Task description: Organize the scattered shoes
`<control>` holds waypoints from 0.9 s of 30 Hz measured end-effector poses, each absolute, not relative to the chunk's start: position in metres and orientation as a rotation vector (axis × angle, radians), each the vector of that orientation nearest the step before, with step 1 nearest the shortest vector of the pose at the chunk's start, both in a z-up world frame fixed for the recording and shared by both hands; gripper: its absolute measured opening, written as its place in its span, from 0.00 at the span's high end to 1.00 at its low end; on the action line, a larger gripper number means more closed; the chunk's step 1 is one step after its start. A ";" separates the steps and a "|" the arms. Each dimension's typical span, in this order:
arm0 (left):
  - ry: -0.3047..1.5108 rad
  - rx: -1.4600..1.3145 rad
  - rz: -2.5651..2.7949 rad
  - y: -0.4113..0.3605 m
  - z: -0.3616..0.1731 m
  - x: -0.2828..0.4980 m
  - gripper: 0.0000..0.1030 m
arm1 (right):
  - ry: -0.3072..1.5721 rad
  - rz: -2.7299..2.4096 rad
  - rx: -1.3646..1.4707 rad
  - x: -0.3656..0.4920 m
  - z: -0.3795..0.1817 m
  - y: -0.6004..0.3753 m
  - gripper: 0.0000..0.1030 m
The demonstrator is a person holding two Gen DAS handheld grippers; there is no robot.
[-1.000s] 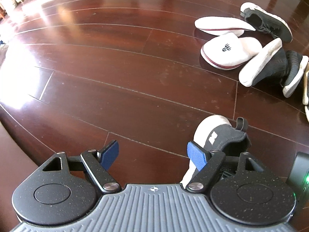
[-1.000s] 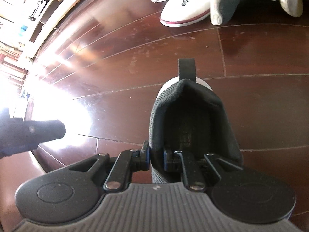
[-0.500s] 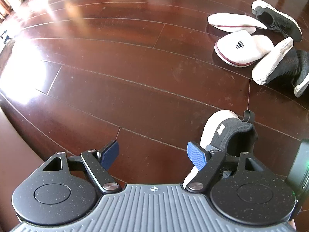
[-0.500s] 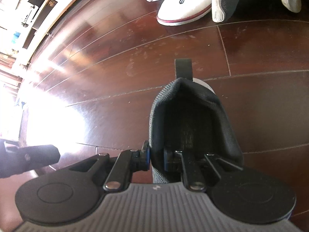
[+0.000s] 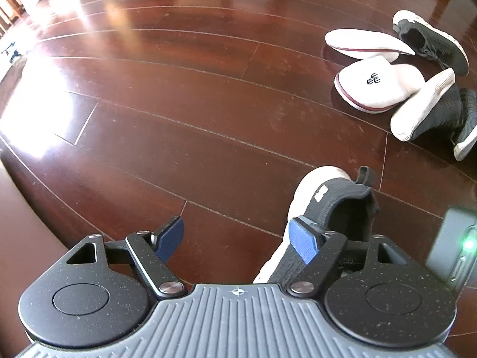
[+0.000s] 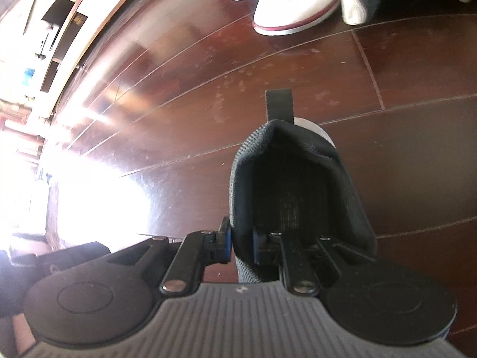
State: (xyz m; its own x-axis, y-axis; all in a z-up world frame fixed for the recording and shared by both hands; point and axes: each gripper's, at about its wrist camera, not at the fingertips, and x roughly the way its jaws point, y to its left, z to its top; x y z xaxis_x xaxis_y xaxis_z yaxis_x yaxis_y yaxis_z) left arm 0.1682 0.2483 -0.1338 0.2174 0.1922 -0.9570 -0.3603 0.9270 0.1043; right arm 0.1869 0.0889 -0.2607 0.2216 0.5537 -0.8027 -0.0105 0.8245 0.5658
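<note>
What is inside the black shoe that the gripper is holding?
Inside the black shoe you can see a dark insole and one finger of the right gripper. The toe end is hidden.

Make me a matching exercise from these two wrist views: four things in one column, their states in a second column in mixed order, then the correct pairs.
Column one:
1. left gripper
2. right gripper
3. white slipper with a dark logo
4. black knit sneaker with a white sole and heel loop

Column two:
A. lying upright on the dark wooden floor, logo facing up
B. open, nothing between its blue pads
C. pinched at its collar edge
D. shut, one finger inside a shoe opening and one outside

Pairs: 1-B, 2-D, 3-A, 4-C
</note>
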 end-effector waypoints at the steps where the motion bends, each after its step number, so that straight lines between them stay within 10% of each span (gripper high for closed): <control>1: 1.295 -0.152 0.386 0.248 -0.133 0.168 0.20 | 1.299 0.418 0.500 0.187 -0.261 0.089 0.82; 14: 1.217 -0.225 0.378 0.244 -0.117 0.171 0.22 | 1.236 0.506 0.478 0.190 -0.227 0.052 0.81; 27: 0.961 -0.195 0.215 0.156 -0.045 0.180 0.20 | 0.928 0.403 0.355 0.156 -0.073 -0.142 0.67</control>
